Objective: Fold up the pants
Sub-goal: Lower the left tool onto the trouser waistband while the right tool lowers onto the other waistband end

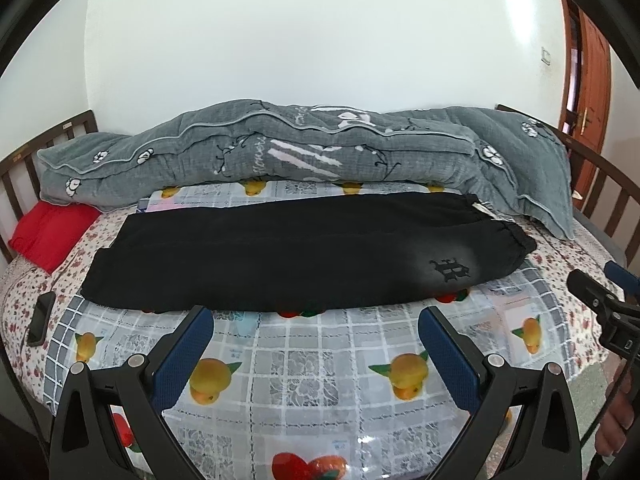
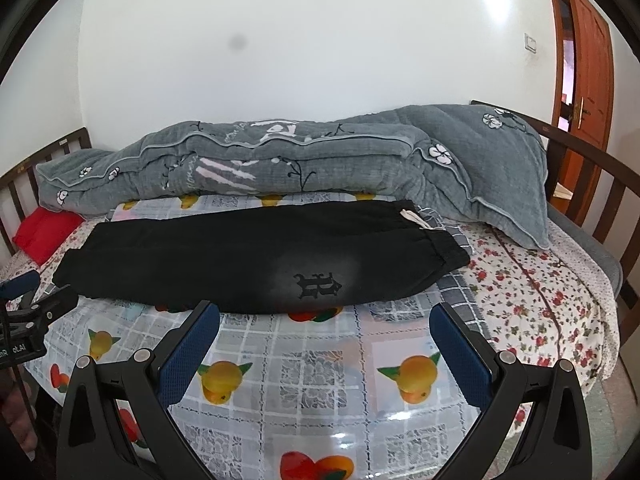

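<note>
Black pants [image 1: 280, 256], long soft slab

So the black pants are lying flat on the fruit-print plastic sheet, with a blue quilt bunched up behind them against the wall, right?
Not quite: the bunched quilt with white flowers behind the black pants is grey, not blue, as the right wrist view shows. The rest holds: the pants lie flat on the fruit-print plastic sheet.
</note>
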